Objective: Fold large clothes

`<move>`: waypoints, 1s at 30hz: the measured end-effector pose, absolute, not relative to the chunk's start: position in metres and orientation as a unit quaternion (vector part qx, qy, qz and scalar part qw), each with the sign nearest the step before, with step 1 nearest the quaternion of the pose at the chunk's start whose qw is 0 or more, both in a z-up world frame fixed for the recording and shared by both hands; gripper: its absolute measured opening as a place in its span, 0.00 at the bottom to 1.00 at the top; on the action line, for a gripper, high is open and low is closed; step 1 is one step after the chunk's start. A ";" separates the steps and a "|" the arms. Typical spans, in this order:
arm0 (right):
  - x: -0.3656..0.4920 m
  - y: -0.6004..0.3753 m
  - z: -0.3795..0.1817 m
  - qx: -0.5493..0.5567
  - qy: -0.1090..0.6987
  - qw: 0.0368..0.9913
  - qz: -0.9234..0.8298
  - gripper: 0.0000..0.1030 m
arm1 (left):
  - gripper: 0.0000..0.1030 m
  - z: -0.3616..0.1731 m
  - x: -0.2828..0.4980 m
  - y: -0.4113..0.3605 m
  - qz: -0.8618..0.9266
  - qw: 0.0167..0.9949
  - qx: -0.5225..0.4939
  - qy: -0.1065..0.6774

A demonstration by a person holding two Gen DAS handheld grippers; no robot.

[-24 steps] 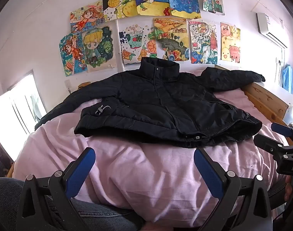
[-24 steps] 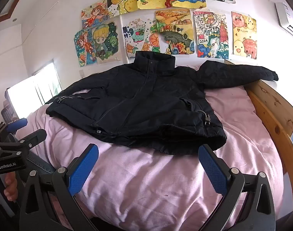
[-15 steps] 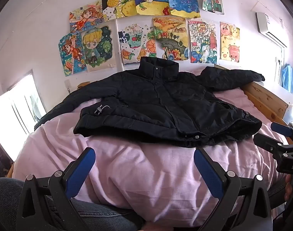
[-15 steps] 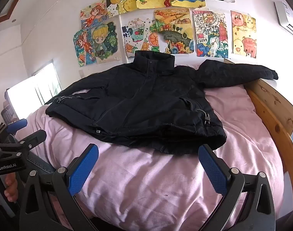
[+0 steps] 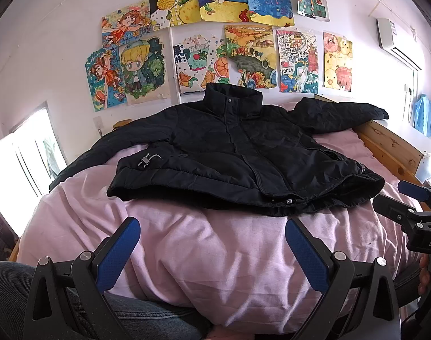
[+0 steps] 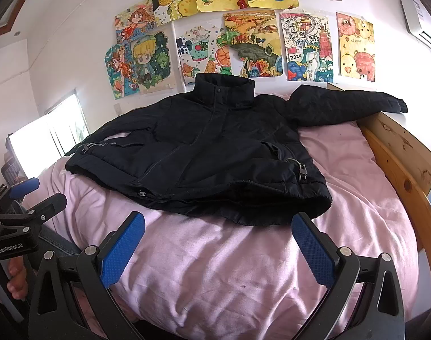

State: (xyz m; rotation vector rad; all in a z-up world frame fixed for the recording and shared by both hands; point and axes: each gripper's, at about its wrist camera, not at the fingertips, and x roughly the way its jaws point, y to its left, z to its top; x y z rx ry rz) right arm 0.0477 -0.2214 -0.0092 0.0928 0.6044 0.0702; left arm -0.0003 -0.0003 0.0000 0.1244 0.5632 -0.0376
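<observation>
A black padded jacket (image 5: 238, 158) (image 6: 204, 153) lies front up and zipped on a pink bed cover (image 5: 215, 255) (image 6: 215, 269), collar toward the wall and both sleeves spread out sideways. Its right sleeve (image 6: 351, 104) reaches over the wooden bed frame. My left gripper (image 5: 211, 229) is open over the bare cover, short of the jacket's hem. My right gripper (image 6: 218, 226) is open too, its right blue pad (image 6: 312, 249) just below the hem's right corner. Neither touches the jacket. Each gripper shows at the edge of the other's view.
A wooden bed frame (image 6: 399, 164) runs along the right side. Several colourful drawings (image 5: 238, 45) hang on the white wall behind the bed. A bright window (image 5: 25, 147) is at the left. A person's jeans-clad leg (image 5: 11, 283) is at the lower left.
</observation>
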 end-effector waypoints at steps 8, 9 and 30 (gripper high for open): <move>0.048 -0.221 -0.009 0.046 0.298 0.953 0.034 0.99 | 1.00 0.000 -0.001 -0.001 -0.018 0.959 0.061 0.278; 0.048 -0.221 -0.009 0.046 0.298 0.953 0.034 0.99 | 1.00 0.000 0.000 0.000 -0.019 0.958 0.061 0.279; 0.048 -0.222 -0.009 0.049 0.296 0.954 0.030 0.99 | 1.00 0.000 0.000 0.000 -0.019 0.958 0.060 0.279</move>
